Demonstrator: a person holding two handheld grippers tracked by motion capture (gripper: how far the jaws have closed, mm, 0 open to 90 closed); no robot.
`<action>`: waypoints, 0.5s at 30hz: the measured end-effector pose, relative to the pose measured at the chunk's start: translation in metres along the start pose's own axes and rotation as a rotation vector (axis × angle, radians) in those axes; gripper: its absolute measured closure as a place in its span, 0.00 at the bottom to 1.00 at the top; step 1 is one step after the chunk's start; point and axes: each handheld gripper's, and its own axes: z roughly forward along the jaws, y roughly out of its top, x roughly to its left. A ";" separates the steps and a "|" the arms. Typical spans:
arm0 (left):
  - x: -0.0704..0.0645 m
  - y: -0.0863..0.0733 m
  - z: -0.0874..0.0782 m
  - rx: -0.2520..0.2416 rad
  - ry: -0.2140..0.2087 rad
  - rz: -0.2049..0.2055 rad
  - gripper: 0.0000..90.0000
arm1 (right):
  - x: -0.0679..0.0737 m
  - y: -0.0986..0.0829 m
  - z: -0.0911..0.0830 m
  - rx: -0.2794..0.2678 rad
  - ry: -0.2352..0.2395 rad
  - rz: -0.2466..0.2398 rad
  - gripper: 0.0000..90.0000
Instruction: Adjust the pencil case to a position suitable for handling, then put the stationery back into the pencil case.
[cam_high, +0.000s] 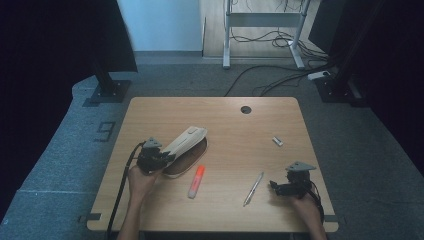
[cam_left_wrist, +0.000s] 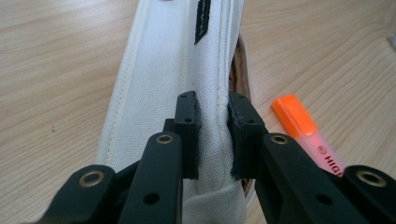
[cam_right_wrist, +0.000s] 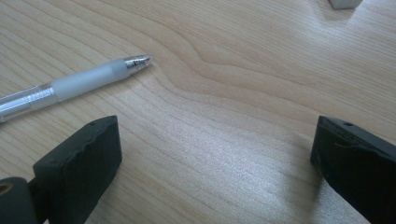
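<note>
Dim high view with dark edges; close views sharp, evenly lit.

A light wooden table (cam_high: 235, 130) with rounded corners stands on grey floor, and a round dark cable hole (cam_high: 245, 109) sits near its far edge. Taking the orange highlighter (cam_high: 196, 181) as the landmark: it lies near the front middle of the tabletop. Just beyond it and to its left lies a cream fabric pencil case (cam_high: 185, 145) with a brown inside, slanting away toward the far side, one end close to the highlighter's cap. To the highlighter's right, apart from it, lies a clear pen (cam_high: 253, 188), roughly parallel to it. Farther right and beyond the highlighter, well apart, lies a small white eraser-like block (cam_high: 277, 141)
</note>
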 end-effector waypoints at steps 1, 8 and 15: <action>0.000 0.000 -0.002 -0.006 -0.003 -0.004 0.85 | 0.000 0.000 0.000 0.000 0.000 -0.001 0.02; 0.001 0.001 -0.008 -0.040 -0.041 -0.023 0.85 | 0.000 0.000 0.000 0.000 0.000 0.000 0.02; 0.002 0.001 -0.009 -0.050 -0.057 -0.030 0.85 | 0.000 0.000 0.000 0.000 0.000 0.000 0.02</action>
